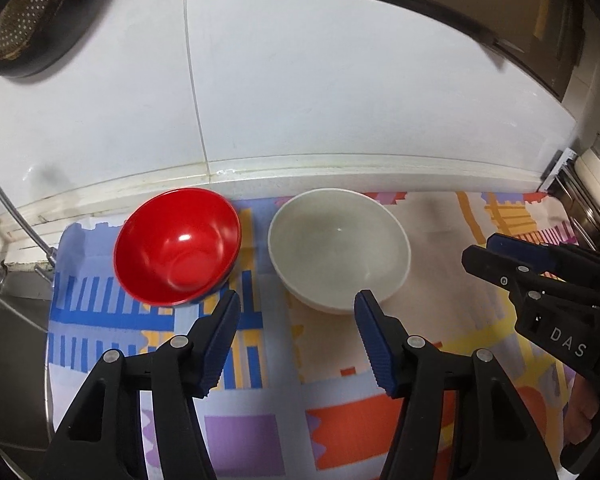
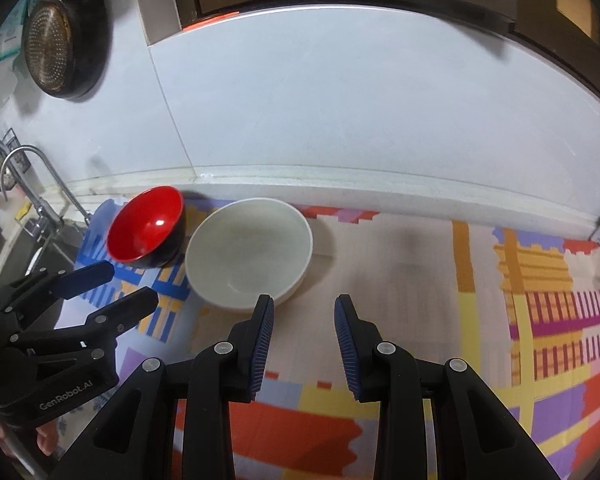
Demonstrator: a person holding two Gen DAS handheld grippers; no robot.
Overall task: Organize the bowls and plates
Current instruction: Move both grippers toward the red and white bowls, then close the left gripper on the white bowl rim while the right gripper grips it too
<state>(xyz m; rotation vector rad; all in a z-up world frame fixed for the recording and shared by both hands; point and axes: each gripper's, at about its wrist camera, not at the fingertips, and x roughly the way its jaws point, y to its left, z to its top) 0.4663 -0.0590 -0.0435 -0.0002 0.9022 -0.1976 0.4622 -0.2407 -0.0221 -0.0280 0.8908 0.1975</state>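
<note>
A red bowl with a dark outside (image 1: 178, 246) (image 2: 146, 226) and a larger white bowl (image 1: 338, 248) (image 2: 250, 254) stand side by side, upright and empty, on a colourful patterned mat (image 1: 260, 420) (image 2: 420, 288) near the back wall. My left gripper (image 1: 298, 300) (image 2: 130, 284) is open and empty, just in front of the gap between the bowls. My right gripper (image 2: 304, 300) (image 1: 480, 252) is open and empty, to the right of the white bowl's front rim.
A white tiled wall (image 1: 340, 80) runs behind the mat. A sink with a tap (image 2: 40, 184) lies to the left. A perforated pan (image 2: 56, 52) hangs at upper left. A metal rack with dishes (image 1: 596, 184) stands at the right edge.
</note>
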